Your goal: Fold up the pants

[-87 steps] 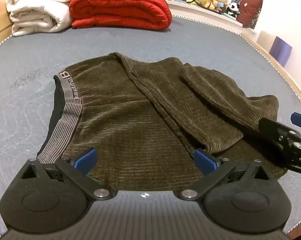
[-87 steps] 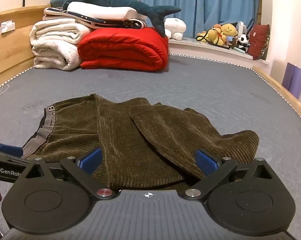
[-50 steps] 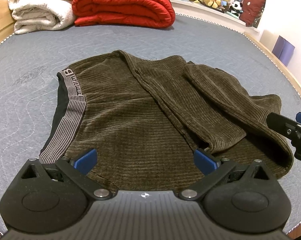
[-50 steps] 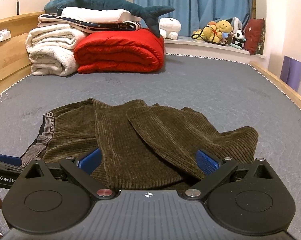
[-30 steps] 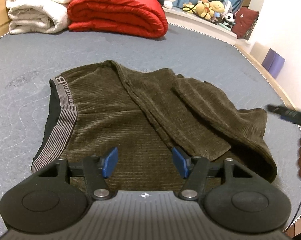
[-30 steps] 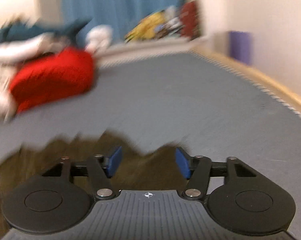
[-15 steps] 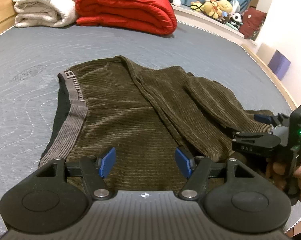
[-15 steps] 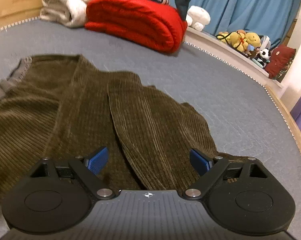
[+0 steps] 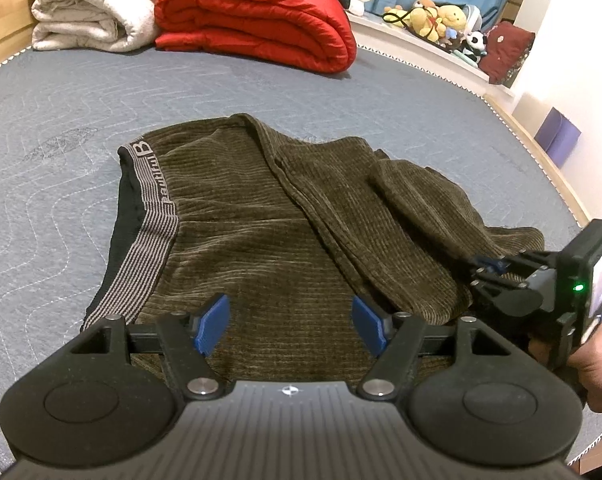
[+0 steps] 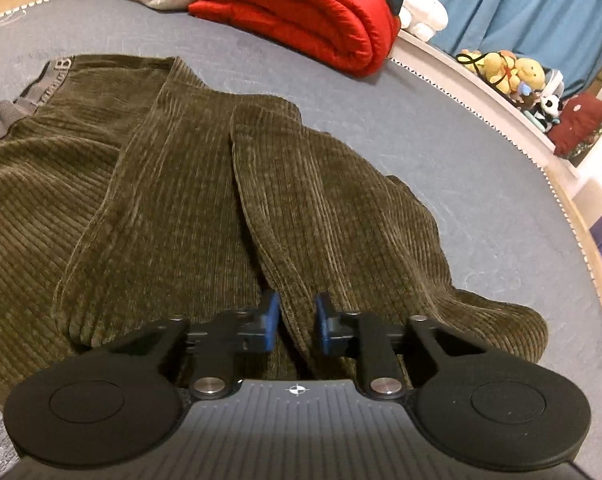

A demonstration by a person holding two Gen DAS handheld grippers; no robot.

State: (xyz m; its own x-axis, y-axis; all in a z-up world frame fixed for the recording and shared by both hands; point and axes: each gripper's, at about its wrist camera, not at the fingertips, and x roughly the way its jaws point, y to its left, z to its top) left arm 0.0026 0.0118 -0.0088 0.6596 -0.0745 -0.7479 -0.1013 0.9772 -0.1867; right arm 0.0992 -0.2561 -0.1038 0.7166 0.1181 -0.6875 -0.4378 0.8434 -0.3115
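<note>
Grey quilted bed [image 9: 61,92] carries the pants [image 9: 261,220], olive corduroy, spread mid-frame with the legs doubled back over the seat toward three o'clock, likely so the next fold is short. Right gripper [image 10: 297,324], at four o'clock in the left view, is closing on the near edge of the top leg, cloth between its pads, probably to lift it. Left gripper [image 9: 291,324] hangs wide and is opening above the seat, gripping nothing. Waistband [image 9: 153,216] at nine o'clock shows a "B"; the rest is unclear.
</note>
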